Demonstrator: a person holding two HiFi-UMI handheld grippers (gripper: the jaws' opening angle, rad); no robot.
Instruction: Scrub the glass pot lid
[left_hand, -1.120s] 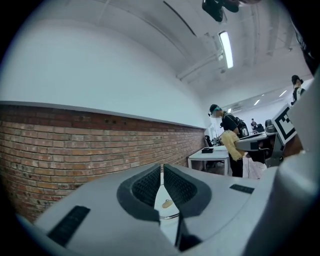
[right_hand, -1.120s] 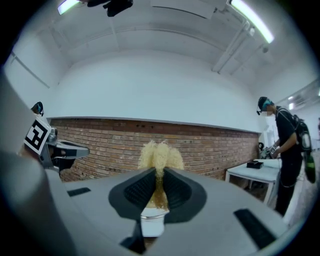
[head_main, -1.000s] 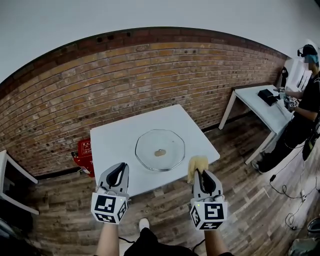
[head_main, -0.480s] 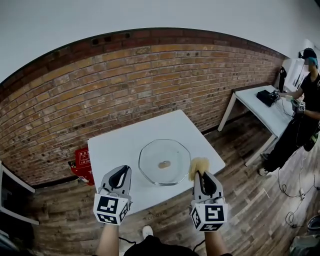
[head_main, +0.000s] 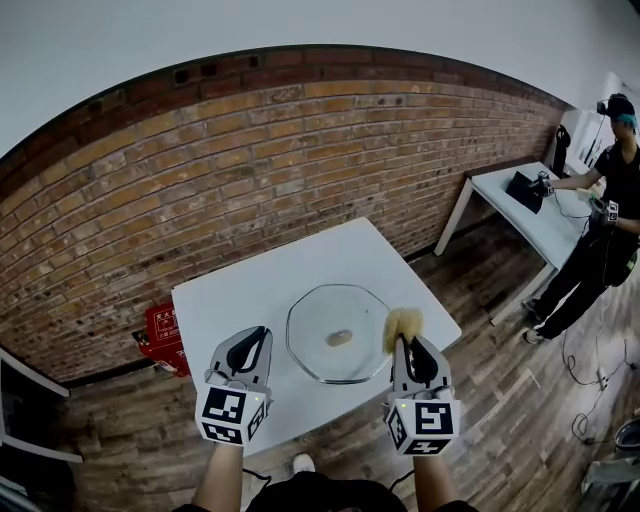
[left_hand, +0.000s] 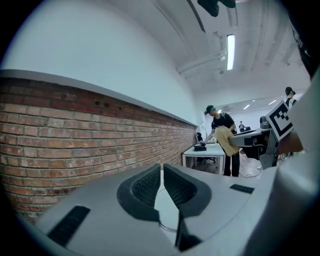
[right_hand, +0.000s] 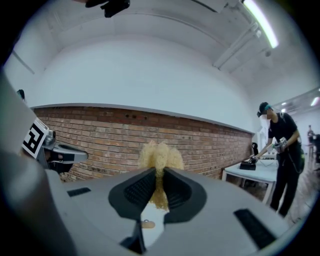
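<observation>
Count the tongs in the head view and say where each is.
2. The left tongs, shut and empty, are over the table, left of the glass lid. The right tongs grip a yellow scrubber beside the lid's right rim. None hidden.

Looks down on a white square table (head_main: 240, 285) bearing a clear octagonal glass pot lid (head_main: 325, 315). Finds the left gripper (head_main: 257, 337) over the table's near edge, and the right gripper (head_main: 406, 347) pinching a fluffy yellow scrubbing pad (head_main: 402, 321) at the lid's right rim.
</observation>
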